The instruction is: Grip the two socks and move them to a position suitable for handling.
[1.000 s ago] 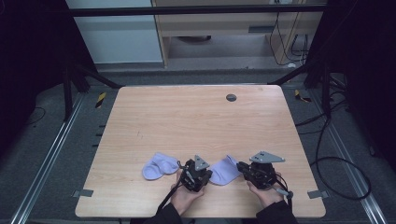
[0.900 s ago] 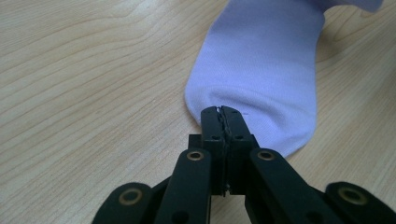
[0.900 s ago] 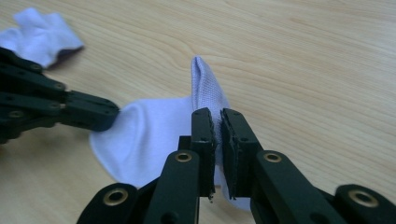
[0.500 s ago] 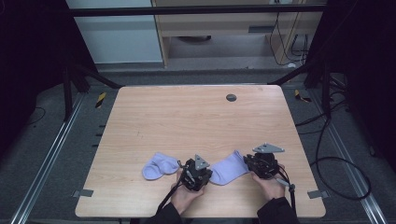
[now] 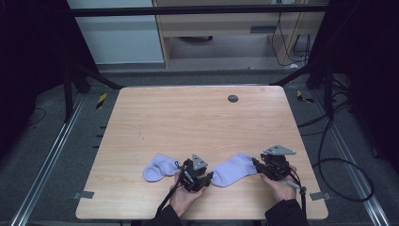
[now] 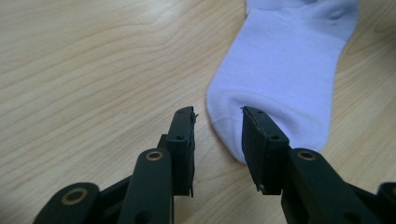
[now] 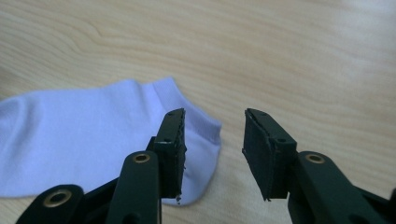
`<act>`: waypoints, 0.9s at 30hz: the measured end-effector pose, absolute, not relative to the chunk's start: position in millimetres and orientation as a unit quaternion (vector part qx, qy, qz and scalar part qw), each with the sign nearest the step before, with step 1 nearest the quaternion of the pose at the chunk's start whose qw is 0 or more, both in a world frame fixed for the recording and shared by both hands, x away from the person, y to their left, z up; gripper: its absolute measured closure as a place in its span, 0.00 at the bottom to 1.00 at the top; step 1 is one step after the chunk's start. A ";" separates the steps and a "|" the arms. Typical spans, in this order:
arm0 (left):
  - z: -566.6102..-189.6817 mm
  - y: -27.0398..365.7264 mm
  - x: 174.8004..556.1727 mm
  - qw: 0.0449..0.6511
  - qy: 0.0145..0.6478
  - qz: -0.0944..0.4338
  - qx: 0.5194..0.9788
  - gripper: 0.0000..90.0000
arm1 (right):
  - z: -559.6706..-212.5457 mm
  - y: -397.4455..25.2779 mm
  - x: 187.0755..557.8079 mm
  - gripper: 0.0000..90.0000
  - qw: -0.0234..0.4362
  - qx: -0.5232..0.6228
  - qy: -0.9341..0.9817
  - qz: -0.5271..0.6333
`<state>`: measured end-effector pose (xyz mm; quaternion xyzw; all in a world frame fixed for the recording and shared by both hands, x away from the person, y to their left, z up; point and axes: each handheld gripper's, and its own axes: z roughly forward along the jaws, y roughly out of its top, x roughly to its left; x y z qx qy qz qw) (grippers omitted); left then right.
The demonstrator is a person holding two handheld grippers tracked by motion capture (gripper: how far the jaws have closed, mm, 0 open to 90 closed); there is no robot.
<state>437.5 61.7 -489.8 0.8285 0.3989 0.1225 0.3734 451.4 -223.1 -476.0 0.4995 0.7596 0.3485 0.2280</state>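
between tools, sock [image 5: 233,169] lying crosswise

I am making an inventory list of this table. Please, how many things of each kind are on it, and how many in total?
Socks: 2, both lilac, left sock and right sock
Grippers: 2, left gripper and right gripper, both open
Dark round spot at the table's far side: 1
Total: 5
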 end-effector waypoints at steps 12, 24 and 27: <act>-496.5 54.2 438.0 0.362 0.402 0.112 0.833 0.89 | -491.4 -223.8 457.0 0.79 0.186 0.511 0.776 0.320; -489.3 54.2 444.1 0.377 0.403 0.120 0.825 0.99 | -486.3 -220.5 450.9 0.98 0.175 0.504 0.783 0.319; -486.9 52.9 451.4 0.372 0.399 0.126 0.828 0.99 | -481.5 -221.4 440.9 0.98 0.187 0.501 0.779 0.326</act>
